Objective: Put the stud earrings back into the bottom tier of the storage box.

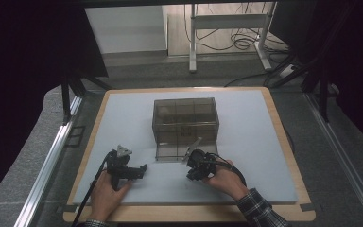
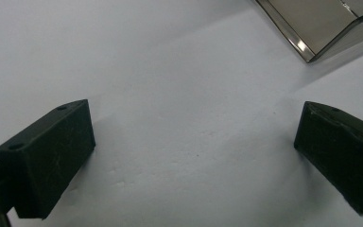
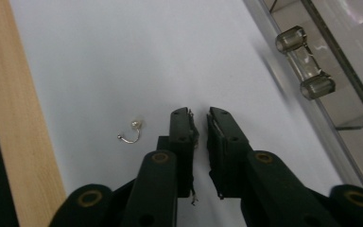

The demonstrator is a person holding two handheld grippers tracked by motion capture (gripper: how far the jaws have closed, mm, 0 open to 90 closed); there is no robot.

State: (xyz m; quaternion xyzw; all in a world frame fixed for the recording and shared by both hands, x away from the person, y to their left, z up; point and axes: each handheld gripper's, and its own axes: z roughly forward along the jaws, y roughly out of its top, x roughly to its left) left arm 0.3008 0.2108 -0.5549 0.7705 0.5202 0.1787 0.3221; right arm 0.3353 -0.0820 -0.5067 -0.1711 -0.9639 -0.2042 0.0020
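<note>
Your right hand-held gripper (image 3: 200, 124) has its jaws drawn almost together – a thin slit of white mat shows between the pads and nothing is clamped in them. Just beside it on the mat (image 3: 123, 56), on the side toward the wooden edge (image 3: 16, 127) of the table, lies a small earring (image 3: 131, 131), a curved metal hook with a pale bead at one end; it is loose, touching neither jaw. On the other side of the jaws in the right gripper view runs the clear wall of the plastic box (image 3: 331, 85), with its two-knobbed handle (image 3: 305, 61) standing out from the panel.

From the high view, your right hand-held gripper (image 1: 196, 166) sits near the front edge of the table, just before the box's lowered front flap (image 1: 172, 152). The smoky transparent box (image 1: 185, 119) itself stands around the middle of the table.

Your left hand-held gripper (image 1: 139, 172) rests further left, toward the front left corner – its jaws stand wide apart over bare mat, with nothing between them. In the left gripper view one corner of the box (image 2: 321, 28) shows beyond the jaws, well apart from them.
</note>
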